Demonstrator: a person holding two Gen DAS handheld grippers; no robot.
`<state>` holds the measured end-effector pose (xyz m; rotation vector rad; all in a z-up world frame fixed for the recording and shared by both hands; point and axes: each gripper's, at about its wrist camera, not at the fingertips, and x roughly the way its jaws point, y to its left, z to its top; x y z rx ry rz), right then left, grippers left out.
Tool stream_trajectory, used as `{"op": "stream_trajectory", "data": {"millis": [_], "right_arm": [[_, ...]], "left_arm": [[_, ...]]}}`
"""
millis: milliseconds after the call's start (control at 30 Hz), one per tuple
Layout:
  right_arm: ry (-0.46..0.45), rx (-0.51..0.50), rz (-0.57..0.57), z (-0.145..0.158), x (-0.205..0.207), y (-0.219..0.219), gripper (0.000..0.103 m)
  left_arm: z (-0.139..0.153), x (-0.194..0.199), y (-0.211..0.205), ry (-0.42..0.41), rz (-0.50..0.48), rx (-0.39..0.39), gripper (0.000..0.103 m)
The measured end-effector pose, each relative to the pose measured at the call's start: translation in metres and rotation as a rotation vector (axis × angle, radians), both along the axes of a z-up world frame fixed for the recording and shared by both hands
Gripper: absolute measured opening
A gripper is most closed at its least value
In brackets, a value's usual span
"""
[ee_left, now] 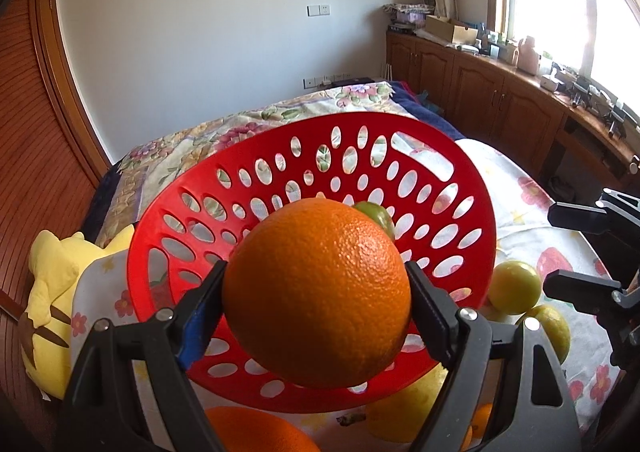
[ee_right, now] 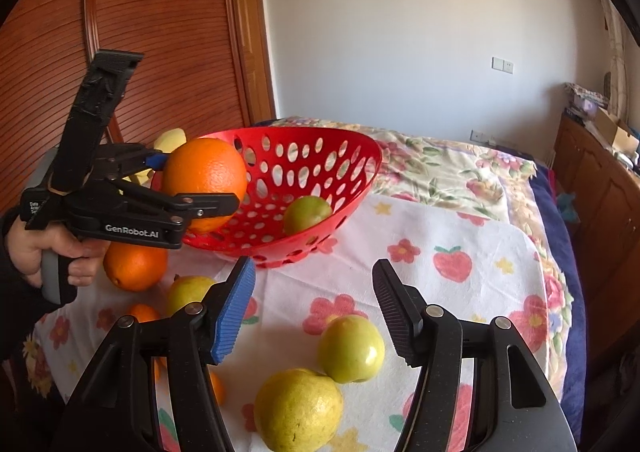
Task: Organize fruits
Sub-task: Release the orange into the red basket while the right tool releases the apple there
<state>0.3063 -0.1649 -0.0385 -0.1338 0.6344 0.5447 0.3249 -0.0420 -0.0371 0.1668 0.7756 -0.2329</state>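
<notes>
My left gripper (ee_left: 316,268) is shut on a large orange (ee_left: 316,292) and holds it just above the near rim of the red perforated basket (ee_left: 360,120). The right wrist view shows that same left gripper (ee_right: 198,182), its orange (ee_right: 204,176) and the basket (ee_right: 304,132) from the side. One green fruit (ee_right: 306,214) lies inside the basket. My right gripper (ee_right: 314,266) is open over the cloth, nothing between its fingers. Below it lie a yellow-green fruit (ee_right: 350,348) and a yellow one (ee_right: 298,408). A second orange (ee_right: 134,266) sits under the left gripper.
A floral cloth (ee_right: 460,252) covers the bed. More yellow-green fruit (ee_right: 188,292) and a small orange (ee_right: 142,312) lie at the left. A yellow plush toy (ee_left: 52,292) sits beside the basket. Wooden cabinets (ee_left: 500,92) line the right, and a hand (ee_right: 40,248) grips the left tool.
</notes>
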Motion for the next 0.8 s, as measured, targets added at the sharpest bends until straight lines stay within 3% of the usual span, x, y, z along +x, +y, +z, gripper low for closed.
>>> {"op": "stream_trajectory", "data": {"millis": [533,800], "right_arm": [[0.015,-0.003,-0.008,-0.005,-0.005,-0.003,0.066],[0.031,-0.003,-0.017,-0.01,-0.009,-0.003,0.067]], "left_arm": [[-0.013,0.016,-0.001,0.074,0.023,0.007,0.085],[0.017,0.004,0.002,-0.021,0.015,-0.023,0.088]]}}
